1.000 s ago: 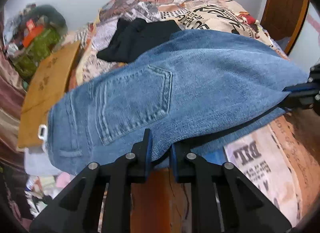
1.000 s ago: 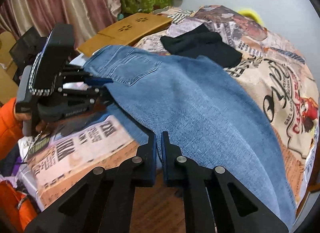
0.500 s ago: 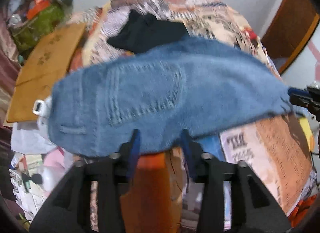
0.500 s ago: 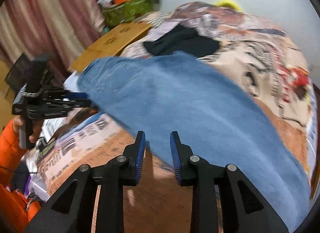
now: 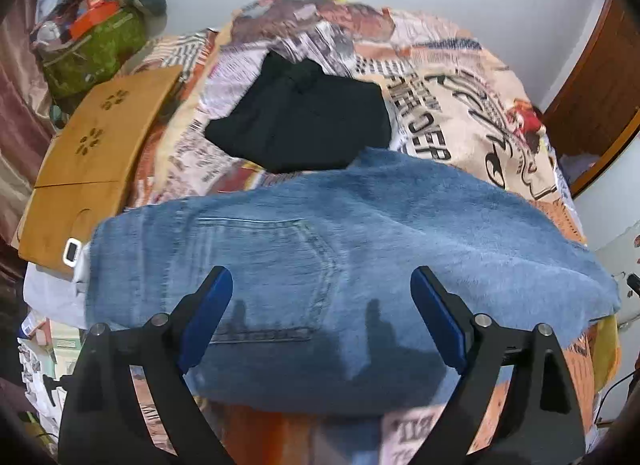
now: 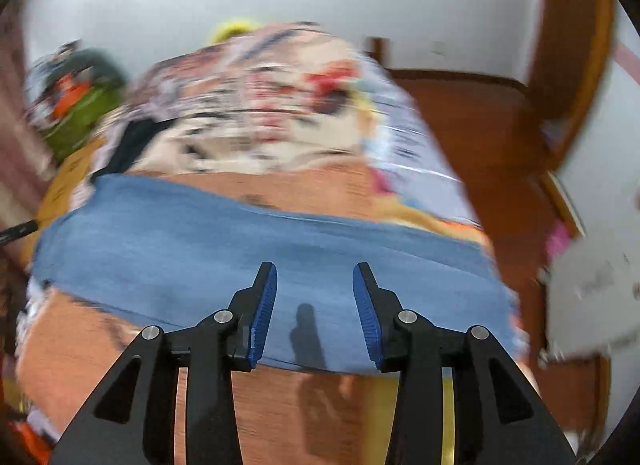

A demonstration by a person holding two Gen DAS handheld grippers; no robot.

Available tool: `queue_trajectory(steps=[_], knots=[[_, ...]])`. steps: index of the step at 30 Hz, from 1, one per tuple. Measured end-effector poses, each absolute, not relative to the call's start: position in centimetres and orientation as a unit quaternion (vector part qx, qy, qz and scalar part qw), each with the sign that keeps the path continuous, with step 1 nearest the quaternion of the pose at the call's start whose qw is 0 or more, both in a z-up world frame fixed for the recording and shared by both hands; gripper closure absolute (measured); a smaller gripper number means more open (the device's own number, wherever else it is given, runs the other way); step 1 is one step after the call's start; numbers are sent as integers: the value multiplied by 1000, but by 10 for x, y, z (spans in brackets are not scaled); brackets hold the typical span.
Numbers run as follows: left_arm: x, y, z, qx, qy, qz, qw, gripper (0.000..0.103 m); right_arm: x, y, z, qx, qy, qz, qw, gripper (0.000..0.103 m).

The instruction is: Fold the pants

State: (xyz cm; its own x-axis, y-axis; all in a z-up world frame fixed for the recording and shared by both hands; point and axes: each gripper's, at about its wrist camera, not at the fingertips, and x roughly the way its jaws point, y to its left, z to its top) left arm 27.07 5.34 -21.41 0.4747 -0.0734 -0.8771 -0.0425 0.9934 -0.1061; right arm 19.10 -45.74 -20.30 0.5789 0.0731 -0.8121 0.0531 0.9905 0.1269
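Observation:
Blue denim pants [image 5: 320, 249] lie folded flat across the near part of a bed, back pocket [image 5: 272, 265] facing up. My left gripper [image 5: 322, 293] hovers above the pocket end, its jaws opening wide with nothing pinched between the blue pads. The right wrist view is motion-blurred: the same pants [image 6: 248, 257] stretch across it as a blue band. My right gripper [image 6: 315, 285] hangs over their near edge, jaws opening, pads apart and off the cloth.
A printed bedspread [image 5: 460, 113] covers the bed. A black garment [image 5: 304, 121] lies behind the pants. A wooden lap tray [image 5: 92, 161] and a green bag [image 5: 92, 49] stand at the left. A brown wooden door frame [image 6: 576, 77] rises at the right.
Both grippers let go of the pants' edge and opened. The pants dropped flat onto the bed. The right gripper swung far to the right and rolled; the left one drew back a little.

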Motion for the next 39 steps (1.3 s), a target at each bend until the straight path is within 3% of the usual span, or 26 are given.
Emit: queue_trajectory(steps=[9,13,20,25,27,39], knots=[[293,13,-252,-46,568,-25,821,12,176,-556,-238,158,478,-88,860,64],[290,9,-260,-46,562,3,826,0,188,-565,-258,193,493,-76,845,64],[289,18,-266,-87,569,1,818,0,200,-564,-276,210,499,-44,840,64],[289,15,-265,-82,567,6,819,0,198,-557,-270,174,488,-49,854,94],[290,14,-263,-77,568,8,819,0,195,-552,-262,149,470,-67,867,100],[321,-3,-199,-52,523,-32,850,0,191,-529,-157,33,305,-93,947,101]])
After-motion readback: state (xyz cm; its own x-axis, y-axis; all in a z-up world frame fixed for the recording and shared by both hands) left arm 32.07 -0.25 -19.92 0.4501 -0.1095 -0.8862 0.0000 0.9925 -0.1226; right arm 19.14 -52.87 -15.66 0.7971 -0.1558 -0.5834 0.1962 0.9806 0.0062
